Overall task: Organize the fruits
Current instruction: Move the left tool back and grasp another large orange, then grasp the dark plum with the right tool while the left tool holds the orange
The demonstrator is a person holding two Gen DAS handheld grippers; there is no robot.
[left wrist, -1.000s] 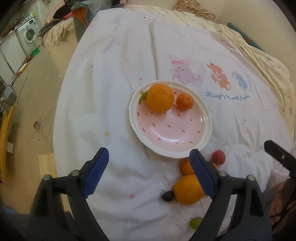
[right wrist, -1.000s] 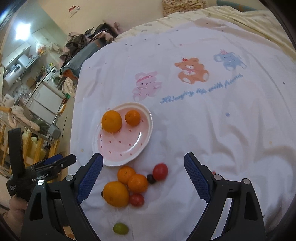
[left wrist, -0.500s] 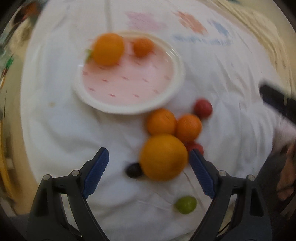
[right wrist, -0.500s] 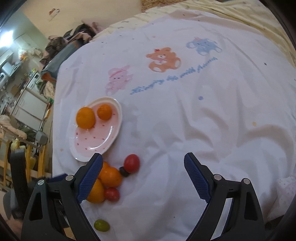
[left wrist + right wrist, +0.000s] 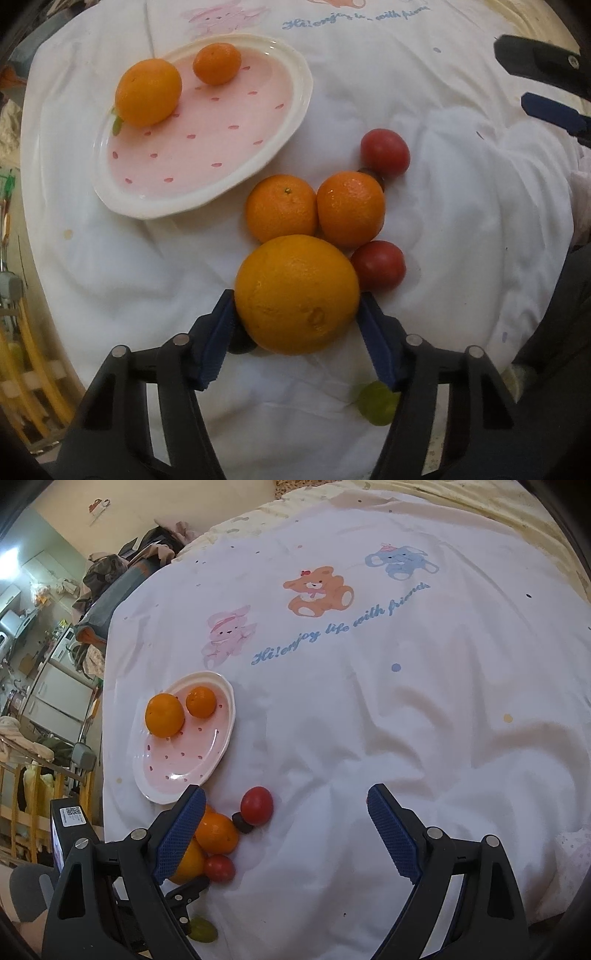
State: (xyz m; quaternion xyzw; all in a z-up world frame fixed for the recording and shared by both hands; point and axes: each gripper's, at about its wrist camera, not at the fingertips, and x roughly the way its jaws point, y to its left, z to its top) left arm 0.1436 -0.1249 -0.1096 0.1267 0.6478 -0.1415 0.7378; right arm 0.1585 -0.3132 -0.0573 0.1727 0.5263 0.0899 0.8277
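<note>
Left wrist view: we are closing the left gripper on the big orange, and its jaws have just been narrowing. Both blue pads are now touching the orange's sides, so we are judging this a grip, though the orange is not yet visibly lifted off the sheet. A green grape is lying just beside the right pad, and a dark grape is peeking out under the left pad.

Beyond the big orange we are seeing two mandarins, touching each other and it, then two tomatoes, one at the orange's side and one farther off.

Farther still, the plate is holding one orange and one mandarin. By our judgement the task is early: two fruits are plated, and the loose cluster is still waiting on the sheet.

Right wrist view: we are holding the right gripper wide open and empty over bare sheet, near the cluster.

The surface is a wrinkled white bed sheet printed with cartoon animals and blue script. Past the bed edge, a cluttered room with white cabinets and piled clothing is showing.
</note>
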